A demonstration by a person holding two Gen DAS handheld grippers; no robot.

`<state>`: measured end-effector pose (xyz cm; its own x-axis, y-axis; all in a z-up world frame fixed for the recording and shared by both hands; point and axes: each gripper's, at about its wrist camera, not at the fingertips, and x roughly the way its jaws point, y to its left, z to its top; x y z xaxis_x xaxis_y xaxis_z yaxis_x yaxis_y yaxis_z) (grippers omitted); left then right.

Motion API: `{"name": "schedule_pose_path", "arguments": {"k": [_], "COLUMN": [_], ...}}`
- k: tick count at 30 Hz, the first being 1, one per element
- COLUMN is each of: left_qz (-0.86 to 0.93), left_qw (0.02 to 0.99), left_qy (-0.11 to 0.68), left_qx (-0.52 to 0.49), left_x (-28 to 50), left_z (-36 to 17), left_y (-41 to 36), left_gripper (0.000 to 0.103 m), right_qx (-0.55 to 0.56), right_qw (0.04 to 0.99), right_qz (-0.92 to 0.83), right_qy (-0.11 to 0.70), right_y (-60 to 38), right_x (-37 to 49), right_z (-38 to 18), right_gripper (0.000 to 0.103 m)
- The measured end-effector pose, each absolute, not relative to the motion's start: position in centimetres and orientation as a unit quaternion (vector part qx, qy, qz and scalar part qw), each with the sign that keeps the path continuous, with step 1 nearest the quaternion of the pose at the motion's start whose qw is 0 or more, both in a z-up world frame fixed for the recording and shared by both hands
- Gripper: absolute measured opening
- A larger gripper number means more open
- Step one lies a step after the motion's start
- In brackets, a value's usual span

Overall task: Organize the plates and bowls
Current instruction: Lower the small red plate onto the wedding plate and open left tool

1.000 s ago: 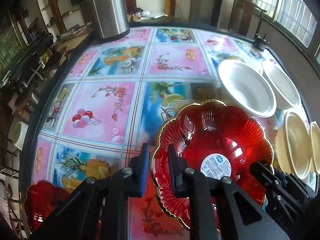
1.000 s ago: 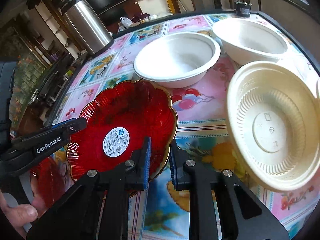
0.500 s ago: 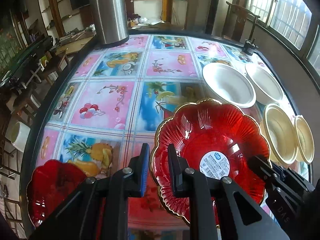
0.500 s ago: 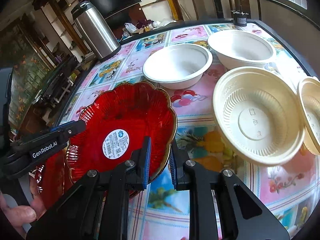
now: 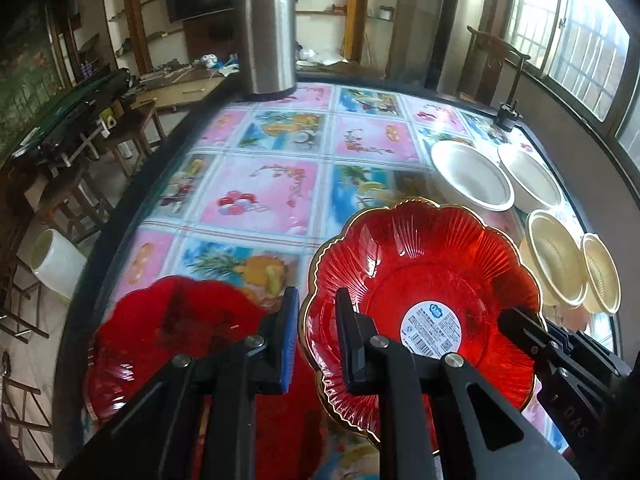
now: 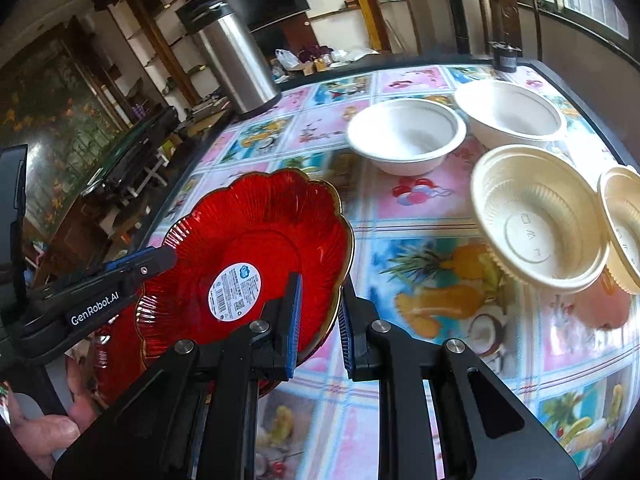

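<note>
A red scalloped glass plate (image 5: 424, 292) with a gold rim and a white label is held in the air by both grippers. My left gripper (image 5: 316, 336) is shut on its left rim. My right gripper (image 6: 320, 316) is shut on its right rim; the plate (image 6: 256, 256) tilts. A second red plate (image 5: 172, 328) lies on the table below left, also in the right wrist view (image 6: 116, 356). Two white bowls (image 5: 472, 180) (image 5: 528, 178) and two cream bowls (image 5: 556, 256) (image 5: 600, 272) sit at the right.
A steel thermos (image 5: 266, 36) stands at the table's far edge. A small dark object (image 5: 506, 114) sits at the far right corner. The table (image 5: 260, 184) has a colourful fruit-print cloth. A chair (image 5: 496, 64) stands behind; a white roll (image 5: 56, 260) lies left of the table.
Both grippers lifted the red plate and drew it back toward the near left. The second red plate has come into fuller view under it.
</note>
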<state>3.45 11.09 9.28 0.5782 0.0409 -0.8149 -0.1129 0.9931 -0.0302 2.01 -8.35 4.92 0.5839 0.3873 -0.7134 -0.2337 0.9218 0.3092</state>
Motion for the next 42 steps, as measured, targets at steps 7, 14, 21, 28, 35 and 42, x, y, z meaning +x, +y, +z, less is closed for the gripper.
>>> {"name": "schedule_pose_path", "arguments": {"k": [7,14,21,28,35,42], "left_qz": [0.073,0.1,0.118,0.119,0.131,0.136], "left_qw": [0.89,0.885,0.874,0.869,0.868,0.863], "left_qy": [0.448,0.45,0.465,0.474,0.475,0.481], "left_qx": [-0.048,-0.063,-0.077,-0.08,-0.069,-0.067], "left_x": [0.5,-1.8,-2.9,-3.3,-3.5,-3.5], "left_z": [9.7,8.8,6.6,5.3,4.7,4.0], "left_y": [14.9,18.7,21.5,22.2,22.9,23.6], "left_gripper": [0.017,0.017,0.017,0.017,0.017,0.017], "right_qx": [0.067,0.046,0.017,0.01,-0.005,-0.032], "right_qw": [0.882,0.873,0.865,0.862,0.855,0.85], "right_qz": [0.202,0.232,0.248,0.249,0.25,0.247], "right_qy": [0.419,0.427,0.436,0.442,0.455,0.464], "right_y": [-4.5,-0.1,3.2,4.4,5.4,6.8], "right_x": [0.4,-0.9,-1.3,-1.0,-1.2,-1.0], "right_z": [5.4,4.9,3.8,3.2,2.5,1.5], "right_gripper": [0.017,0.017,0.017,0.017,0.017,0.017]}}
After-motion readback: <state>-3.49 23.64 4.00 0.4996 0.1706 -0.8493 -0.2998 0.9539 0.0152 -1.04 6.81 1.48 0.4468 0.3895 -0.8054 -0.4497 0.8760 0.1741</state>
